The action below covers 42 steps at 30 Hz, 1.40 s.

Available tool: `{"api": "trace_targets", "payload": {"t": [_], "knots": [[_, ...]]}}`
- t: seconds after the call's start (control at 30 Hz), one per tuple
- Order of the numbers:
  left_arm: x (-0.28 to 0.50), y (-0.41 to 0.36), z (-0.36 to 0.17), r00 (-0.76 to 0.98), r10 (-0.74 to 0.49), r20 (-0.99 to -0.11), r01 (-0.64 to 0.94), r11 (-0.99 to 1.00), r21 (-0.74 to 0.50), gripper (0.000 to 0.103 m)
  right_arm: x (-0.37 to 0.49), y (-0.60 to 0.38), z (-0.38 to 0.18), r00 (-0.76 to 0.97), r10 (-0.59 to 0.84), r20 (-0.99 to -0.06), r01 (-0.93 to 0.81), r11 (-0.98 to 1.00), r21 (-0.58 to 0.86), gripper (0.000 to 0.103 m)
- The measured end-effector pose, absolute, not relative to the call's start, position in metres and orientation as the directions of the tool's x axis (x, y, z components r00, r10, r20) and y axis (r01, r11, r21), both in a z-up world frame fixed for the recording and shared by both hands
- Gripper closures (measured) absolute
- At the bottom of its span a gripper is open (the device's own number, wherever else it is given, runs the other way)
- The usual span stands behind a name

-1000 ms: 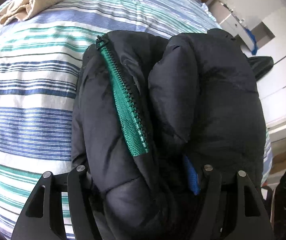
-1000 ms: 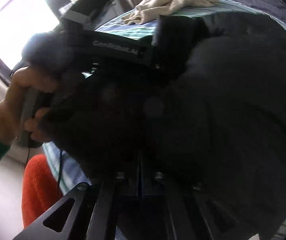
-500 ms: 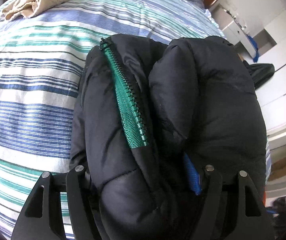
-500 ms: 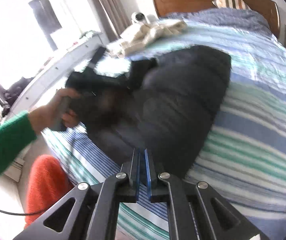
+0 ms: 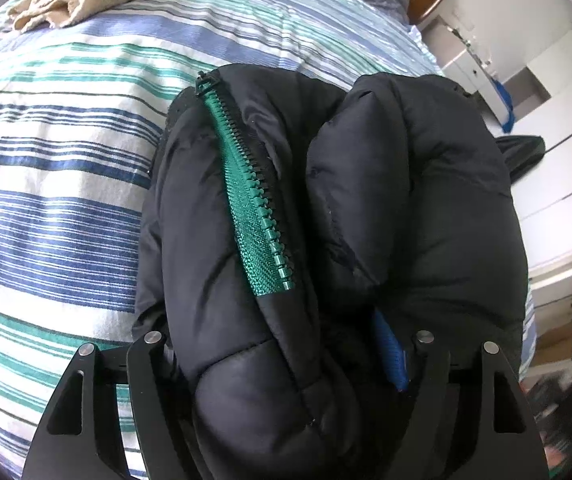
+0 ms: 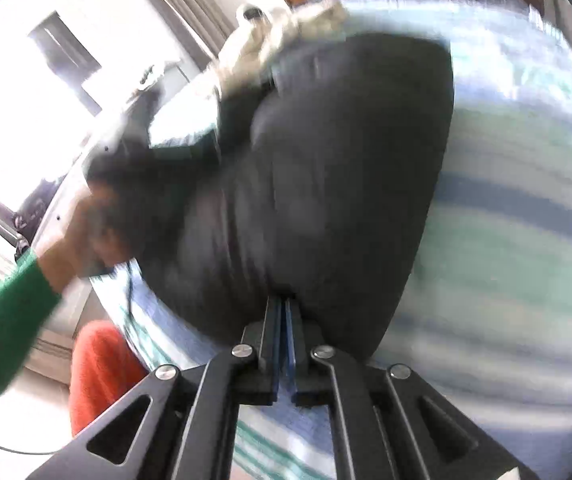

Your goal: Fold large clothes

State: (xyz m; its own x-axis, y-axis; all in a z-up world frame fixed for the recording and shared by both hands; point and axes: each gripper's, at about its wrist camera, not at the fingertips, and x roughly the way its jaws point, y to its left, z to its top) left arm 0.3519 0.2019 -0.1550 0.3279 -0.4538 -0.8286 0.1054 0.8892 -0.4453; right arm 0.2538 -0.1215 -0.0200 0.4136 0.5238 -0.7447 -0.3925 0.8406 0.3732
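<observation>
Jacket (image 5: 326, 220): lying bundled on the striped bed (image 5: 58, 184), green zipper (image 5: 254, 208) showing
Risk: puffy folds are likely springing open as the left gripper (image 5: 286, 364) is loosening
Left gripper: pointing steeply down, jaws wide, just been opening around the bundle
Right gripper (image 6: 284, 344): closed on nothing, angled down near the jacket edge

Jacket (image 5: 326, 240) on bed (image 5: 66, 200)
</observation>
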Motion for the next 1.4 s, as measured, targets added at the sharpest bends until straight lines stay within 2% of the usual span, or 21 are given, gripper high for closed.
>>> {"api": "trace_targets", "payload": {"t": [0.1, 0.17, 0.23, 0.3, 0.4, 0.53, 0.6, 0.67, 0.73, 0.8, 0.87, 0.93, 1.13, 1.23, 1.33, 1.4], "knots": [[0.351, 0.207, -0.157, 0.332, -0.462, -0.822, 0.105, 0.884, -0.455, 0.028, 0.301, -0.124, 0.010, 0.526, 0.474, -0.706, -0.363, 0.876, 0.318, 0.093], [0.349, 0.208, -0.156, 0.336, -0.464, -0.820, 0.105, 0.883, -0.457, 0.028, 0.336, -0.116, 0.008, 0.516, 0.466, -0.719, -0.356, 0.880, 0.314, 0.092], [0.348, 0.209, -0.157, 0.336, -0.469, -0.817, 0.105, 0.881, -0.462, 0.028, 0.375, -0.098, -0.020, 0.464, 0.384, -0.798, -0.331, 0.911, 0.246, 0.092], [0.346, 0.211, -0.158, 0.343, -0.477, -0.809, 0.098, 0.875, -0.474, 0.028, 0.398, -0.089, -0.056, 0.414, 0.324, -0.851, -0.322, 0.926, 0.196, 0.099], [0.346, 0.209, -0.160, 0.360, -0.472, -0.805, 0.083, 0.875, -0.477, 0.027, 0.413, -0.092, -0.089, 0.390, 0.293, -0.873, -0.262, 0.944, 0.200, 0.102], [0.344, 0.210, -0.159, 0.370, -0.458, -0.809, 0.076, 0.882, -0.465, 0.026, 0.411, -0.094, -0.088, 0.400, 0.288, -0.870, -0.285, 0.941, 0.180, 0.102], [0.339, 0.213, -0.155, 0.370, -0.466, -0.804, 0.075, 0.877, -0.474, 0.025, 0.405, -0.101, -0.074, 0.402, 0.329, -0.854, -0.322, 0.924, 0.205, 0.096], [0.334, 0.213, -0.150, 0.373, -0.465, -0.803, 0.072, 0.877, -0.474, 0.023, 0.403, -0.122, -0.051, 0.338, 0.442, -0.831, -0.299, 0.888, 0.350, 0.092], [0.328, 0.215, -0.145, 0.376, -0.459, -0.805, 0.077, 0.881, -0.467, 0.021, 0.407, -0.155, -0.018, 0.351, 0.495, -0.795, -0.245, 0.868, 0.432, 0.075], [0.324, 0.216, -0.140, 0.388, -0.440, -0.810, 0.071, 0.891, -0.449, 0.018, 0.406, -0.181, 0.024, 0.442, 0.419, -0.793, -0.201, 0.908, 0.367, 0.050], [0.320, 0.213, -0.131, 0.412, -0.392, -0.823, 0.079, 0.915, -0.396, 0.011, 0.397, -0.194, 0.058, 0.498, 0.333, -0.800, -0.194, 0.943, 0.272, 0.041], [0.313, 0.207, -0.119, 0.447, -0.309, -0.839, 0.082, 0.949, -0.306, 0.005, 0.381, -0.199, 0.074, 0.527, 0.312, -0.790, -0.215, 0.949, 0.231, 0.039], [0.284, 0.207, -0.078, 0.528, -0.196, -0.826, 0.096, 0.981, -0.171, 0.003, 0.316, -0.187, 0.039, 0.533, 0.309, -0.788, -0.304, 0.939, 0.163, 0.038], [0.260, 0.212, -0.054, 0.552, -0.182, -0.814, 0.138, 0.982, -0.126, 0.001, 0.279, -0.182, 0.022, 0.556, 0.305, -0.773, -0.349, 0.930, 0.116, 0.038], [0.240, 0.216, -0.047, 0.508, -0.247, -0.825, 0.241, 0.960, -0.139, 0.001, 0.252, -0.181, 0.012, 0.564, 0.334, -0.756, -0.361, 0.922, 0.138, 0.038], [0.222, 0.228, -0.043, 0.525, -0.258, -0.811, 0.253, 0.957, -0.141, 0.001, 0.239, -0.184, 0.008, 0.571, 0.348, -0.744, -0.365, 0.919, 0.150, 0.038]]}}
